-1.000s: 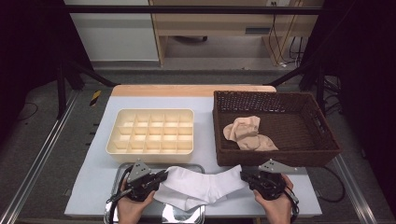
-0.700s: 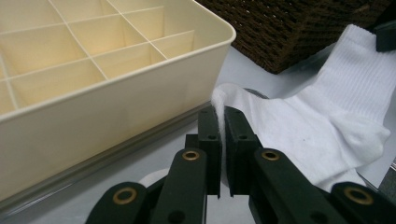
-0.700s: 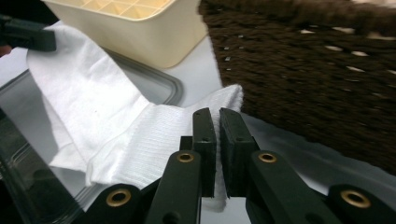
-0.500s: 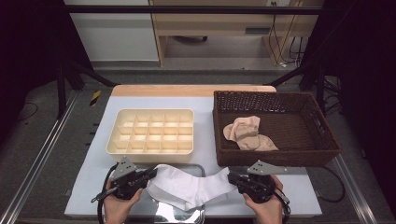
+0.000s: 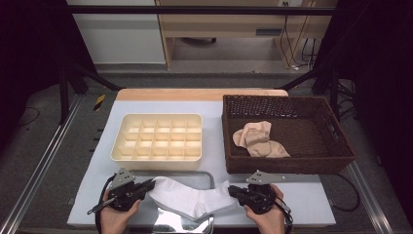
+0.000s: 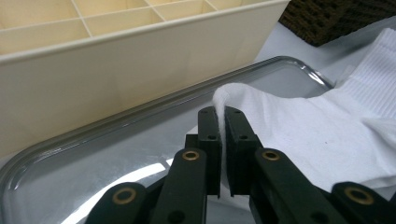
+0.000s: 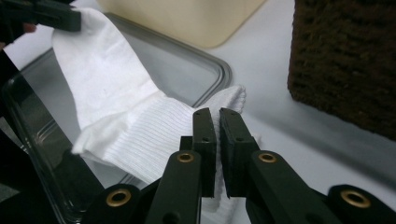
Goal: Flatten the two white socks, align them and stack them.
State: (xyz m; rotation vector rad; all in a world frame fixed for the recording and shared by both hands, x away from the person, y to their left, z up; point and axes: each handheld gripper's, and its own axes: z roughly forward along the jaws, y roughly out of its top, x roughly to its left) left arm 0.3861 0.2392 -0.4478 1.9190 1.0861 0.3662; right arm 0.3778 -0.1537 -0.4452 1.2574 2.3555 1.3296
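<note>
Two tools share one load at the near edge of the bench (image 5: 302,204), where a white sock (image 5: 192,201) hangs stretched above a shallow metal tray (image 5: 207,175). Behind it stand a dark wicker basket (image 5: 341,146) holding beige socks (image 5: 258,140) and a cream divided organizer box (image 5: 158,157). The left tool (image 6: 222,140) is clamped shut on the toe end, the right tool (image 7: 217,140) closed tight on the ribbed cuff. Being light, limp knit, the sock will likely sag and fold wherever unsupported, so pinching both ends, as here, looks soundest; a thin fabric edge could slip out.
</note>
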